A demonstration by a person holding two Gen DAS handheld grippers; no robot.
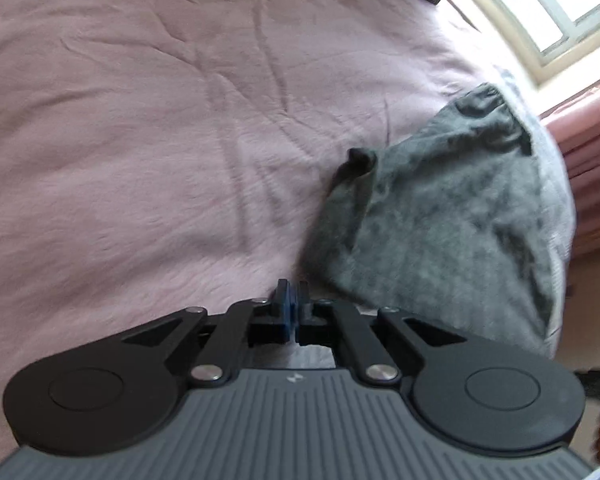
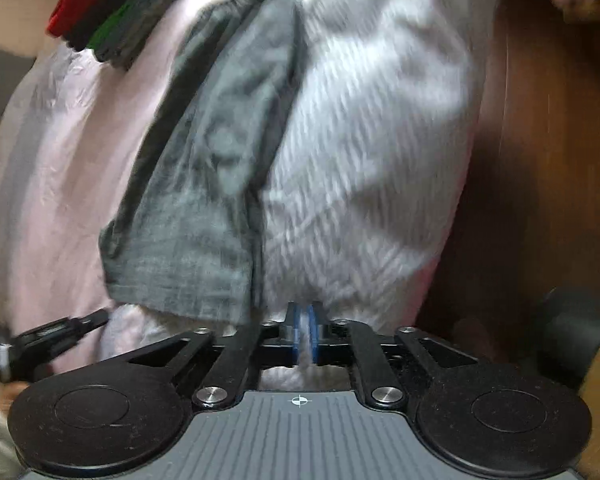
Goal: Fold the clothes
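Right tongs [image 2: 304, 330] are pinching white ribbed cloth [image 2: 372, 152] between closed pads, left tongs [image 1: 292, 308] are closing on nothing above the pink bed [image 1: 140, 140]; grey garment [image 1: 440, 216] is lying near the bed's right edge, so probably lifting slowly, keeping that edge taut.

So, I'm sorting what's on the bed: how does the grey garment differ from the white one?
The grey garment is dark and heathered; the white garment is pale with a ribbed weave. The grey one lies partly over the white one. The right gripper pinches white fabric, not grey. Both lie on the pink bedspread.
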